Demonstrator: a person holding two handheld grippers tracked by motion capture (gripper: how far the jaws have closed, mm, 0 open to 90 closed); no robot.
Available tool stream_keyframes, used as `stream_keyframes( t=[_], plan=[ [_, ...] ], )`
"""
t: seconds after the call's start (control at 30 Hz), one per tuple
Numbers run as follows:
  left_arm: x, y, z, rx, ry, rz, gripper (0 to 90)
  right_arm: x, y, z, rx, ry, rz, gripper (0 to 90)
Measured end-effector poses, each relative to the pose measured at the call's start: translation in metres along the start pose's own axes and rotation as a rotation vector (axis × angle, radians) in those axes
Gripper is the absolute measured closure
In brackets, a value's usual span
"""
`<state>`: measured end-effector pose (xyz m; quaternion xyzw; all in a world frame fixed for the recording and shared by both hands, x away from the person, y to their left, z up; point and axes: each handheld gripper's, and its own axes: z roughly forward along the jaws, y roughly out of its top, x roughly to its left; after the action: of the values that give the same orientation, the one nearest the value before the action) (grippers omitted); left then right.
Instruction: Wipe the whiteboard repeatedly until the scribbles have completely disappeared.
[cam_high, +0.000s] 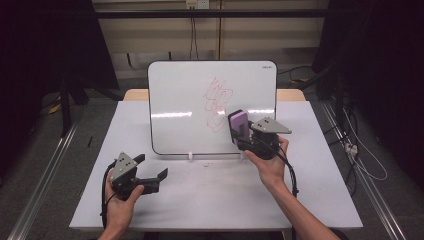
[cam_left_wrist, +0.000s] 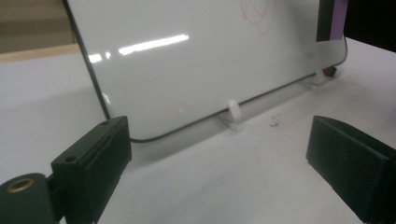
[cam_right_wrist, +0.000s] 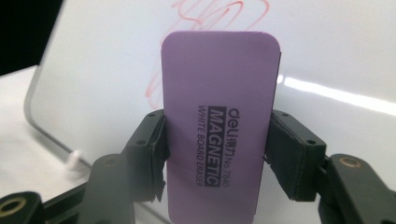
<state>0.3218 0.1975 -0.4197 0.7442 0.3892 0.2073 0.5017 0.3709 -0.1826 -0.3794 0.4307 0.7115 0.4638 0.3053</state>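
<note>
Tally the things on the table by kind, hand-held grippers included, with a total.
Whiteboard: 1
Purple eraser: 1
White clips holding the whiteboard: 2
Hand-held grippers: 2, left hand-held gripper and right hand-held gripper
Total: 6

Bright on the white table, dark all around the room edges. Long shiny streaks of light from above on the whiteboard. Soft and fuzzy up close on the purple eraser, with blurry black jaws at the bottom.
</note>
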Motion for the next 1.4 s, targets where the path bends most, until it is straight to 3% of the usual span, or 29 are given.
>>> stream_keyframes(
  t=[0.17, 0.37, 0.53, 0.63, 0.8, 0.93, 0.97, 1.1, 1.2, 1.27, 1.4],
  plan=[
    [0.002, -0.007, 0.006, 0.035, -0.013, -0.008, 6.5, -0.001, 0.009, 0.005, -0.005, -0.056, -0.054, 41.8],
    [-0.002, -0.007, 0.009, 0.041, -0.020, 0.005, 6.5, -0.006, 0.021, 0.009, -0.058, -0.063, -0.032, 41.8],
    [-0.003, -0.008, 0.010, 0.044, -0.022, 0.000, 6.5, -0.005, 0.031, 0.017, -0.075, -0.075, -0.053, 41.8],
    [-0.002, -0.008, 0.009, 0.047, -0.021, 0.003, 6.5, 0.000, 0.041, 0.029, -0.040, -0.131, -0.127, 41.8],
    [0.000, -0.008, 0.008, 0.042, -0.017, -0.002, 6.5, 0.003, 0.053, 0.042, -0.036, -0.174, -0.174, 41.9],
    [0.001, -0.008, 0.006, 0.039, -0.017, -0.001, 6.5, 0.009, 0.052, 0.050, -0.033, -0.201, -0.211, 41.9],
    [0.001, -0.008, 0.006, 0.038, -0.015, -0.003, 6.5, 0.012, 0.051, 0.056, -0.030, -0.218, -0.239, 41.9],
    [0.002, -0.008, 0.006, 0.035, -0.014, -0.009, 6.5, 0.014, 0.052, 0.062, -0.026, -0.232, -0.258, 41.9],
    [0.003, -0.008, 0.006, 0.033, -0.010, -0.011, 6.5, 0.017, 0.051, 0.068, -0.021, -0.265, -0.297, 42.0],
    [0.004, -0.008, 0.006, 0.033, -0.007, -0.013, 6.5, 0.022, 0.049, 0.073, -0.011, -0.308, -0.350, 41.9],
    [0.004, -0.008, 0.006, 0.033, -0.004, -0.016, 6.5, 0.027, 0.047, 0.074, -0.012, -0.333, -0.390, 42.0]
  ],
)
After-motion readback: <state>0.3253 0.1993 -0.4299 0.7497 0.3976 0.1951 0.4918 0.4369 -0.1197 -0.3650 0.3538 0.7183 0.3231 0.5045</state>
